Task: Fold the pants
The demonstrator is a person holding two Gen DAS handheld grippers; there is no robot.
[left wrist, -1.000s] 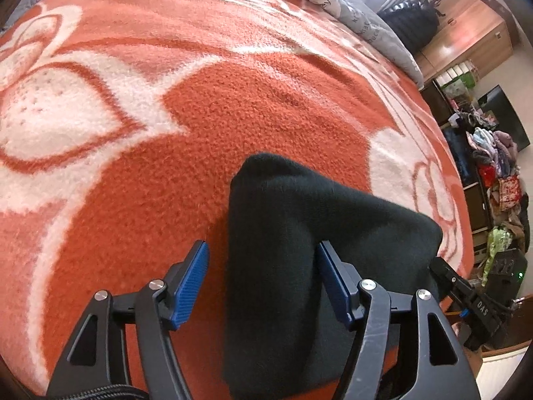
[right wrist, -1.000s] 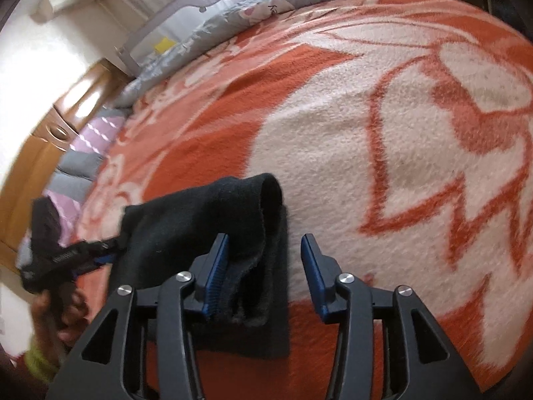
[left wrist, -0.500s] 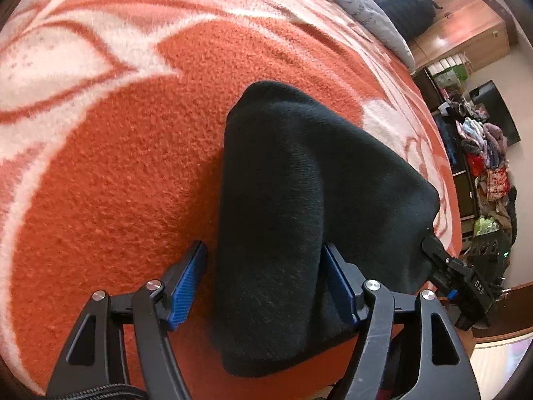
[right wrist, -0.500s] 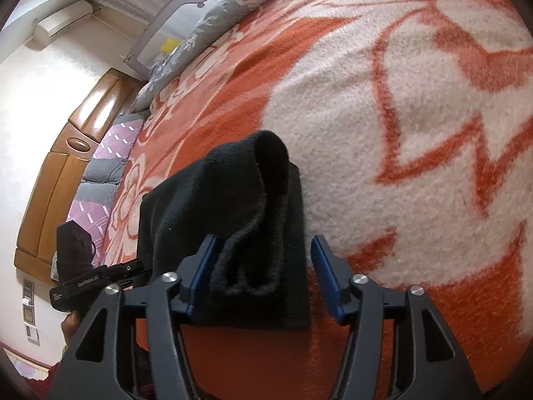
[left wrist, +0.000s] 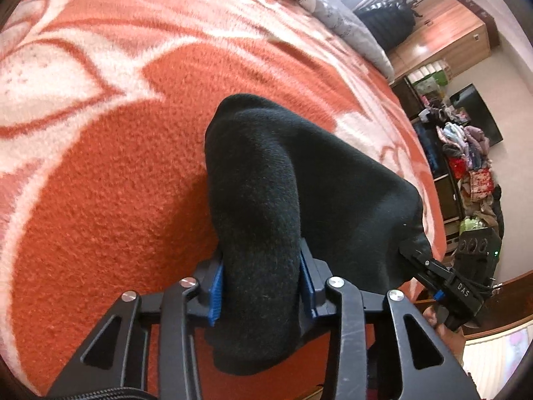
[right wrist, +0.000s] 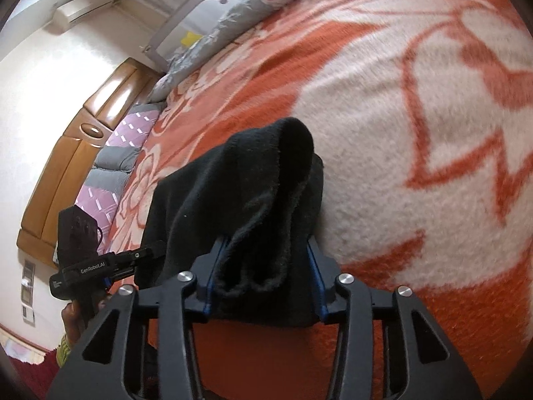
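The black pants (left wrist: 283, 166) lie as a thick folded bundle on the orange and white blanket (left wrist: 100, 200). My left gripper (left wrist: 261, 266) straddles the bundle's near left end. Its jaws are closing, and the blue pads (left wrist: 215, 286) press into the bulging fabric. In the right wrist view my right gripper (right wrist: 265, 260) grips the other near end of the pants (right wrist: 240, 180), where layered edges show. Its jaws are closing too, with the fabric filling the gap. Each view also shows the other gripper at the bundle's far corner: the right one (left wrist: 443, 280) and the left one (right wrist: 110, 263).
The blanket (right wrist: 416, 116) covers the whole bed. A grey quilt (left wrist: 336, 13) lies along its far side. A wooden wardrobe (left wrist: 443, 26) and a pile of clothes (left wrist: 466, 153) stand past the bed's edge. A wooden headboard (right wrist: 66, 153) and a hand (right wrist: 71, 316) are at the left.
Both grippers slid forward over the ends of the pants and their jaws narrowed onto the fabric. The bundle now bunches up between the pads instead of lying flat.
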